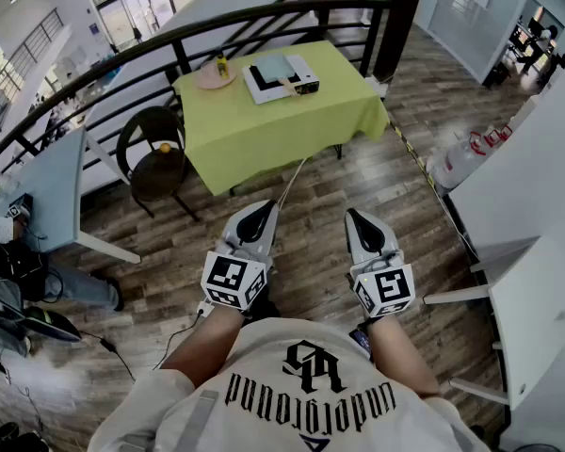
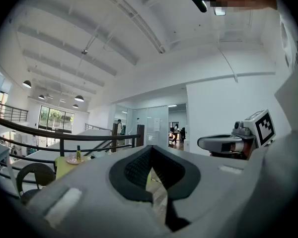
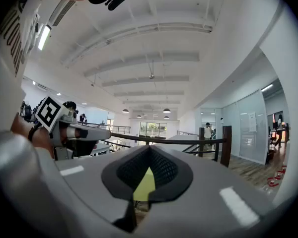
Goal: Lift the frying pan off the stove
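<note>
The left tool point(image 1: 266, 208) and right tool point(image 1: 353, 215) are being held side by side over the floor point(image 1: 311, 186), jaws pressed together on nothing. What appears to be the pan point(image 1: 275, 67) is being carried on the stove point(image 1: 307, 75) atop the green bench point(image 1: 254, 130), well apart from both.

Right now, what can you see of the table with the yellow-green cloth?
The square table under a yellow-green cloth stands on the wooden plank floor, its far side close to the dark curved railing. The cloth hangs down its sides. On top rest a flat white stove, and a pink plate with a small yellow bottle.
</note>
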### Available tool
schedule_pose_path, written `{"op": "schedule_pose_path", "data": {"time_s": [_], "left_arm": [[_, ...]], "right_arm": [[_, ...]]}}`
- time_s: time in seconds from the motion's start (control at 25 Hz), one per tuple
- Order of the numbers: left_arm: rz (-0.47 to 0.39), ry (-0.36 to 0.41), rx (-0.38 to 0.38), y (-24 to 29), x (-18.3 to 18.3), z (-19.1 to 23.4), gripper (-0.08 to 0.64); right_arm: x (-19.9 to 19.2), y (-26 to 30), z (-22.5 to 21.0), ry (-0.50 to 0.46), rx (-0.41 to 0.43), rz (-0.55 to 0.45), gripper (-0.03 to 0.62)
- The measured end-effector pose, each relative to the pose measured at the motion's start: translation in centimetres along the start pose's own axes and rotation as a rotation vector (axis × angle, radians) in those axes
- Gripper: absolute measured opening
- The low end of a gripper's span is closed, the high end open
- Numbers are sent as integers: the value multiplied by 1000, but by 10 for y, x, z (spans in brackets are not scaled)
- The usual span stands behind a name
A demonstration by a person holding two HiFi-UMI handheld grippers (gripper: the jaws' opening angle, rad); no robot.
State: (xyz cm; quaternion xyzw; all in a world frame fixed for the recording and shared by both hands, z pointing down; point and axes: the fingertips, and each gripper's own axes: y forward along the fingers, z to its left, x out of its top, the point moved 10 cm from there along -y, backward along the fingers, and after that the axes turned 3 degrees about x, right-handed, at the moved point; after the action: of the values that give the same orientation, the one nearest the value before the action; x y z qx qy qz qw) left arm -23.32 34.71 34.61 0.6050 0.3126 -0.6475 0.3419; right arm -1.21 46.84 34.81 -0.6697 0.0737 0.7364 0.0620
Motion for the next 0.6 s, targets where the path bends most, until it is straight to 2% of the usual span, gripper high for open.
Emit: {"op": "schedule_pose_path", "data": {"time_s": [0.16, 0.36, 0.6], "left_arm": [[0, -8, -8, 5, -2, 15, 6], [3, -19, -12, 15, -8, 39, 6], [12, -8, 1, 33, -9, 99, 6]], "right_arm": [[-2, 13, 2, 1, -1, 4, 1], [-14, 43, 2, 24, 12, 68, 2], [-16, 95, 6, 22, 16, 76, 2]]}}
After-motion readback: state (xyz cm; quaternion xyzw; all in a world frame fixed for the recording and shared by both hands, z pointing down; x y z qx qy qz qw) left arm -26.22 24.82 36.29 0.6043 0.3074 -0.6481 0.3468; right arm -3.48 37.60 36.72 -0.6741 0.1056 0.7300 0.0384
